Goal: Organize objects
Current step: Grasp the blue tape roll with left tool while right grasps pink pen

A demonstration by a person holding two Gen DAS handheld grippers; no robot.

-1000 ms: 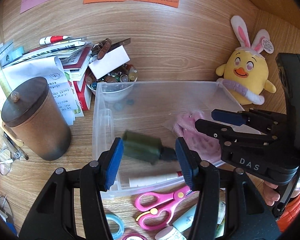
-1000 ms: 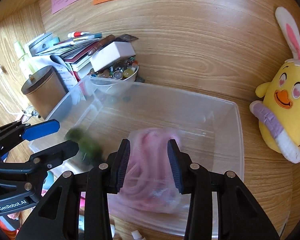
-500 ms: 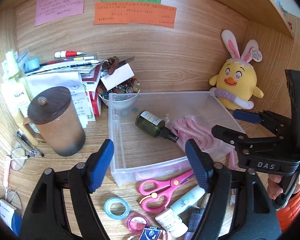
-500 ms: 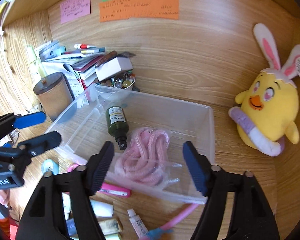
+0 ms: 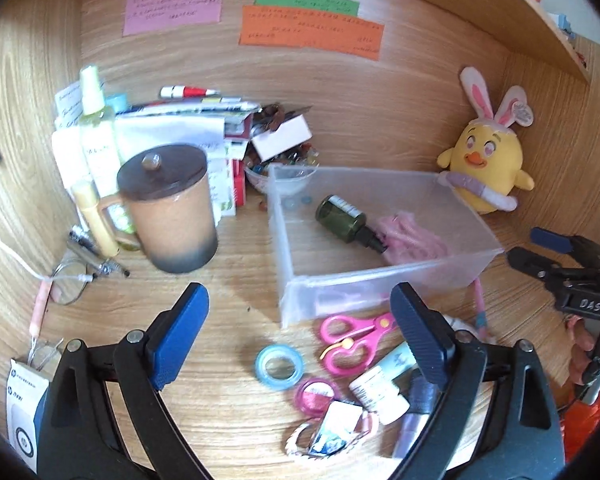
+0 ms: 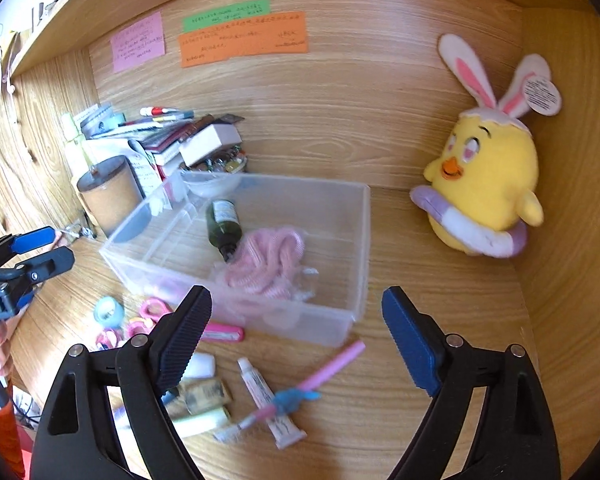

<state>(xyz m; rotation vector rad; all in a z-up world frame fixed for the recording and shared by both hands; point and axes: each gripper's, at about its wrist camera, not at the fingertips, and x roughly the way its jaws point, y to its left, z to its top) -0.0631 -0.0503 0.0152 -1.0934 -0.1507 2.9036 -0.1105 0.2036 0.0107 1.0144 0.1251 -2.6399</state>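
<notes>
A: Wooden counter [image 5: 236, 312], item one: clear plastic bin [image 5: 380, 280] holding dark green glass bottle [image 5: 342, 218] and pink coiled cord [image 6: 268, 258].

B: Outside: pink plastic scissors [image 5: 352, 340], light, rigid; grasp the blades. Left gripper [image 5: 300, 340], right gripper [image 6: 296, 336]: jaws wide, empty.

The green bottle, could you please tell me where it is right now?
In both views, the green bottle lies on its side in the clear bin, left of centre, its black cap against the pink cord.
</notes>
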